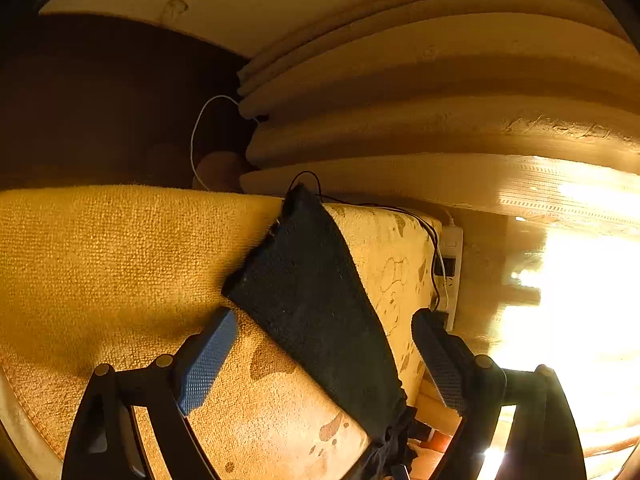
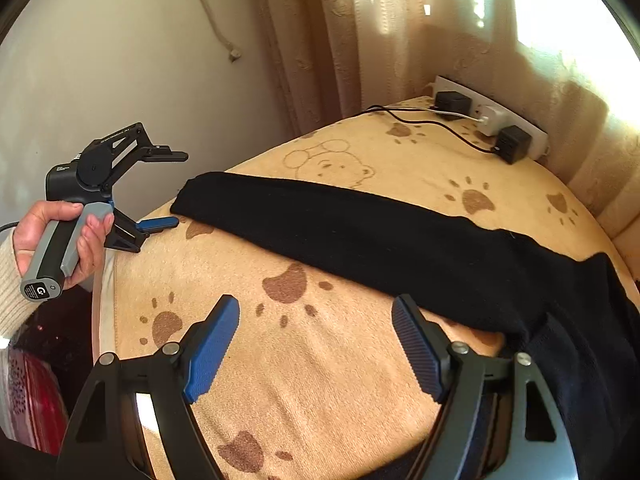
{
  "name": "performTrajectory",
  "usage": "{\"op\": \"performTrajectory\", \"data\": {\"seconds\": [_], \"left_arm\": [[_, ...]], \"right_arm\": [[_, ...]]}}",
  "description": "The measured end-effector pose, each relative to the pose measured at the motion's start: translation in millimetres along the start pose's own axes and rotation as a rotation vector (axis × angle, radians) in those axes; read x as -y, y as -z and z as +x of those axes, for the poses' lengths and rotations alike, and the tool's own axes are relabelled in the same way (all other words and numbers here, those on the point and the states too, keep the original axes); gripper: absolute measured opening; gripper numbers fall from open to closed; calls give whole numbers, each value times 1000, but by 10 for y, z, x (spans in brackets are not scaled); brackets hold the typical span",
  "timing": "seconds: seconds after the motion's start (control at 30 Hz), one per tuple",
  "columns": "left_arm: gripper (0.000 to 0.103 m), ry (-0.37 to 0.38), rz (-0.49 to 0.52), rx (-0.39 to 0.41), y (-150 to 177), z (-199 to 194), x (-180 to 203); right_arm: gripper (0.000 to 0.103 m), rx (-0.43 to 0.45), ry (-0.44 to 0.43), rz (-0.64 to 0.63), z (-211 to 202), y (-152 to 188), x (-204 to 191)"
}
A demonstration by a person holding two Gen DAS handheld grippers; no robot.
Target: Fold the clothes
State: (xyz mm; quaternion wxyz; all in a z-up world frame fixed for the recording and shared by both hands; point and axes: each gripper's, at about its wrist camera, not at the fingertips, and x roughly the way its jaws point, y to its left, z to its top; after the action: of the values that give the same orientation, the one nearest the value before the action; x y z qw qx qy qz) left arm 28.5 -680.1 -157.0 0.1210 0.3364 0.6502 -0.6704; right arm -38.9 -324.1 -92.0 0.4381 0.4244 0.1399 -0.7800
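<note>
Black knit sleeve [image 2: 360, 232] laid flat, running from centre left to lower right of the right wrist view, across a tan paw-print blanket [image 2: 320, 380]. Left gripper [image 1: 324, 356] spread wide, empty, straddling the sleeve's cuff end near the blanket edge. Right gripper [image 2: 316, 348] spread wide, empty, low over bare blanket just beside the sleeve. Power strip [image 2: 492, 120] with plugs at upper right, against the curtain [image 2: 340, 40].

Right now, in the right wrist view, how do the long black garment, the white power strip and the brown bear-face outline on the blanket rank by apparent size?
1. Long black garment, clearly largest.
2. White power strip and brown bear-face outline: they look similar; the strip lies farther away, so I won't rank them.
</note>
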Motion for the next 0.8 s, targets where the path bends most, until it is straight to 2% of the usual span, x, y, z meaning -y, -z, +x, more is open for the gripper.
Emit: {"op": "performTrajectory", "data": {"seconds": [0.13, 0.3, 0.4, 0.43, 0.47, 0.53, 0.57, 0.8], "left_arm": [[91, -41, -17, 43, -36, 44, 99], [90, -121, 52, 66, -3, 128, 265], [72, -204, 99, 73, 17, 185, 340], [57, -235, 111, 76, 20, 194, 359], [36, -260, 111, 77, 16, 198, 354], [16, -296, 93, 85, 2, 199, 306], [11, -308, 84, 88, -2, 196, 285], [7, -344, 145, 157, 127, -4, 393]], "right_arm": [[82, 1, 8, 17, -30, 41, 44], [82, -5, 17, 37, -63, 126, 100], [82, -8, 23, 49, -83, 177, 133], [82, -9, 25, 53, -90, 194, 144], [82, -11, 27, 57, -96, 211, 156], [82, -13, 33, 68, -117, 250, 186], [82, -13, 37, 74, -131, 272, 204], [82, -11, 77, 144, -303, 453, 382]]}}
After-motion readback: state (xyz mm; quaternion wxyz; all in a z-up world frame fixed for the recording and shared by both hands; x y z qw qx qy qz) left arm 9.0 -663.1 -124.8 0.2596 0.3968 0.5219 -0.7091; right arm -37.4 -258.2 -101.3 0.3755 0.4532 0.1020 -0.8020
